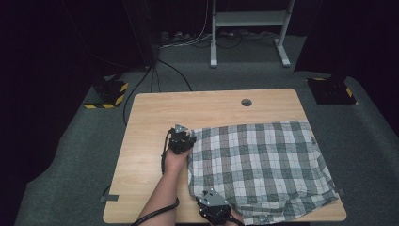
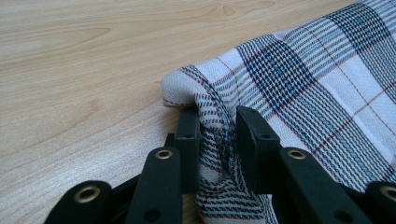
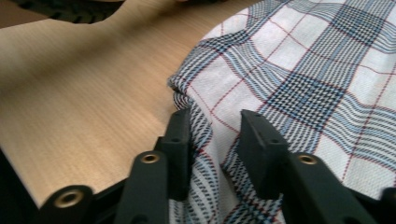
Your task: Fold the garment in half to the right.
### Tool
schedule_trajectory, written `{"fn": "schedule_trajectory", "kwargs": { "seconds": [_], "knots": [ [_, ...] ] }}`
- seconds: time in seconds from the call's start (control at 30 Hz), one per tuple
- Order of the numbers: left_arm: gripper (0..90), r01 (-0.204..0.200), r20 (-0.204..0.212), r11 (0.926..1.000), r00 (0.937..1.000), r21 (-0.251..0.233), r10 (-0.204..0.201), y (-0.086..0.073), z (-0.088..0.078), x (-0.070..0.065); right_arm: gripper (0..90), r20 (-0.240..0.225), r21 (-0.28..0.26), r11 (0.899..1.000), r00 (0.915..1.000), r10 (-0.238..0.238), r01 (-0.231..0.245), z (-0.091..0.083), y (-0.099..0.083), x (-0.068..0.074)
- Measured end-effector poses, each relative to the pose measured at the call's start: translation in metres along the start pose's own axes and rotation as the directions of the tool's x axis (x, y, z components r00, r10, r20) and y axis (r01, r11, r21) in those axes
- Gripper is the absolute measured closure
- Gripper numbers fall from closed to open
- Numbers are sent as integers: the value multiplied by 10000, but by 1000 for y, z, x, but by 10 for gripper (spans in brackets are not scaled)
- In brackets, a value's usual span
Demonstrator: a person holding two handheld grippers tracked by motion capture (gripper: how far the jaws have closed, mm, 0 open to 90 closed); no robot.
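Cloth: the checked cloth (image 1: 259, 169) is lying spread over the right half of the table (image 1: 150, 141), long axis running left to right.
Writing: none can be read.
Left gripper (image 1: 181, 140): the cloth's far-left corner is being pinched.
Right gripper (image 1: 214, 207): the near-left edge is being clamped between narrowed jaws.

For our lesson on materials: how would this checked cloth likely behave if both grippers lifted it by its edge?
The checked cloth would probably sag and drape, since it already bunches between the left gripper. It looks thin, so likely light. Its woven surface should resist slipping in the right gripper.
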State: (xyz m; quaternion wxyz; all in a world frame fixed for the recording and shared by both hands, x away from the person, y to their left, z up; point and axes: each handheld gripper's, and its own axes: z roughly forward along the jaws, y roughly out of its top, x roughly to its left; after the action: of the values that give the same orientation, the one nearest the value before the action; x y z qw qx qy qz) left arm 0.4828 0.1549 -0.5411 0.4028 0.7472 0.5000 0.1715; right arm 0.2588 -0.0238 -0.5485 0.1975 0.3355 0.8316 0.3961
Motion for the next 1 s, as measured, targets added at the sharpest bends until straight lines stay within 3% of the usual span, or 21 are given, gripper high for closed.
{"fn": "schedule_trajectory", "kwargs": {
  "seconds": [0.03,0.5,0.63,0.83,1.0],
  "knots": [
    [714,-24,-26,10000,10000,3,24,0,0,0,698,85,25,10000,10000,35,-35,1,1,-2],
    [734,321,183,9995,9993,65,-322,1,-1,2,812,-106,130,9997,9997,230,-229,1,3,-8],
    [762,916,464,9958,9947,37,-917,0,-5,7,830,-370,128,9998,9992,135,-130,-1,4,-8],
    [776,936,520,9955,9943,-140,-928,4,-13,8,839,-291,-298,9992,9992,-258,249,-13,13,-6],
    [778,1028,493,9944,9936,-263,-1014,8,-23,8,841,-329,-614,9981,9994,-101,81,-23,17,-9]
  ]
}}
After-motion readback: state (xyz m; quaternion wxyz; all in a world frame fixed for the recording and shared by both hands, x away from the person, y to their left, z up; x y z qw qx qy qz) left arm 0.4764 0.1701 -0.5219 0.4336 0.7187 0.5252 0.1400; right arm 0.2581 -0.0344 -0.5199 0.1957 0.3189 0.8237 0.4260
